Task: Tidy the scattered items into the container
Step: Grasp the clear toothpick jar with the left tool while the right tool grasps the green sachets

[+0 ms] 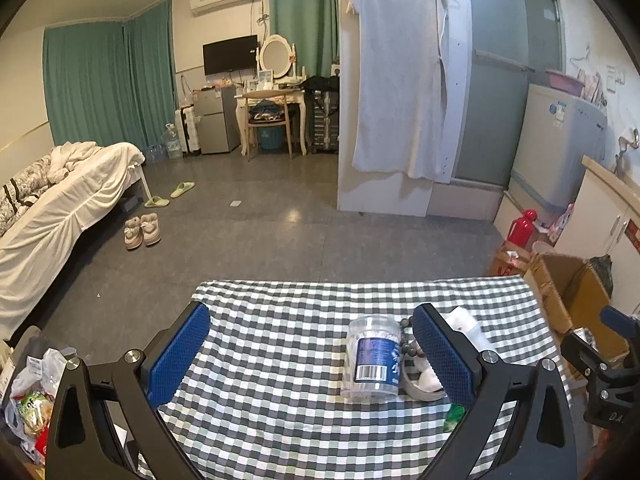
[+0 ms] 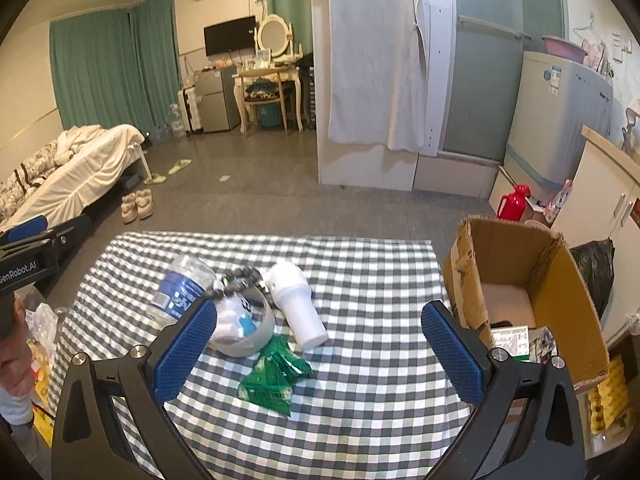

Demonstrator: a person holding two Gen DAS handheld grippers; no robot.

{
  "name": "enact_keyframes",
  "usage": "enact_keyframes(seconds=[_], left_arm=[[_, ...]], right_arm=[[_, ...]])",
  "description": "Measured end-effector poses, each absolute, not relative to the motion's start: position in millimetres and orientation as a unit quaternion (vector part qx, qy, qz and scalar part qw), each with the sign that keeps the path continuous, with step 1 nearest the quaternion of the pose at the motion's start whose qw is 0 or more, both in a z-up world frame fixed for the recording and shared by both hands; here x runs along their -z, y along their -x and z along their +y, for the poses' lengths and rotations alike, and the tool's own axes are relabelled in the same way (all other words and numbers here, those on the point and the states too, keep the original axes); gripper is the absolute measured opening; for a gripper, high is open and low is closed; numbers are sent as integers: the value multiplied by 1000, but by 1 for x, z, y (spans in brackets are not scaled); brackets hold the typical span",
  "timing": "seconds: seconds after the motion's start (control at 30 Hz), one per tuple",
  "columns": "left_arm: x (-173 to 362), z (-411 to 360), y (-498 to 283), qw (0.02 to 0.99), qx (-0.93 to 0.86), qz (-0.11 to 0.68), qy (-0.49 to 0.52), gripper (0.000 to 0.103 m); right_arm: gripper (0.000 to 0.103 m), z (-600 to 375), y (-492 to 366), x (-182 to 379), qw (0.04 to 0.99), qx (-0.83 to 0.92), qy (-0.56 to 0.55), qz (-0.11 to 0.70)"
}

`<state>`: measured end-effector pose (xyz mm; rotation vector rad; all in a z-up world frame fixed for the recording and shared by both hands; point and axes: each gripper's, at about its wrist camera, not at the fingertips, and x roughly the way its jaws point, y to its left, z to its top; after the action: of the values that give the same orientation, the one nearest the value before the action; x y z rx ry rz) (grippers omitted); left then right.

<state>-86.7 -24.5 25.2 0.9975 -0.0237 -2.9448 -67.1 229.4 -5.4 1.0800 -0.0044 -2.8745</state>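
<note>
On the checked tablecloth (image 2: 360, 280) lie a clear cotton-swab jar with a blue label (image 2: 180, 284), a string of dark beads (image 2: 236, 280), a round clear tub holding white items (image 2: 244, 324), a white cup on its side (image 2: 296, 304) and a green packet (image 2: 276, 372). The cardboard box (image 2: 560, 280) stands off the table's right edge with a few things inside. My right gripper (image 2: 320, 348) is open above the cloth, the green packet between its fingers' lines. My left gripper (image 1: 316, 352) is open, with the jar (image 1: 374, 356) near its right finger (image 1: 444, 356).
A bed (image 1: 60, 200) stands at the left and shoes (image 1: 142, 230) lie on the floor. A red flask (image 2: 514, 202), a washing machine (image 2: 560, 112) and a black bag (image 2: 596, 264) are beyond the box. Plastic bags (image 1: 32, 396) sit left of the table.
</note>
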Motion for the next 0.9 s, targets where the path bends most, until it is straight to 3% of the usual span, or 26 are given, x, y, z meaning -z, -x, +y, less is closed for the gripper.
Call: enact_keyframes(seconds=[0.9], left_arm=[[83, 5, 129, -17, 913, -35, -406, 103]], right_arm=[[103, 212, 87, 93, 41, 898, -437, 18]])
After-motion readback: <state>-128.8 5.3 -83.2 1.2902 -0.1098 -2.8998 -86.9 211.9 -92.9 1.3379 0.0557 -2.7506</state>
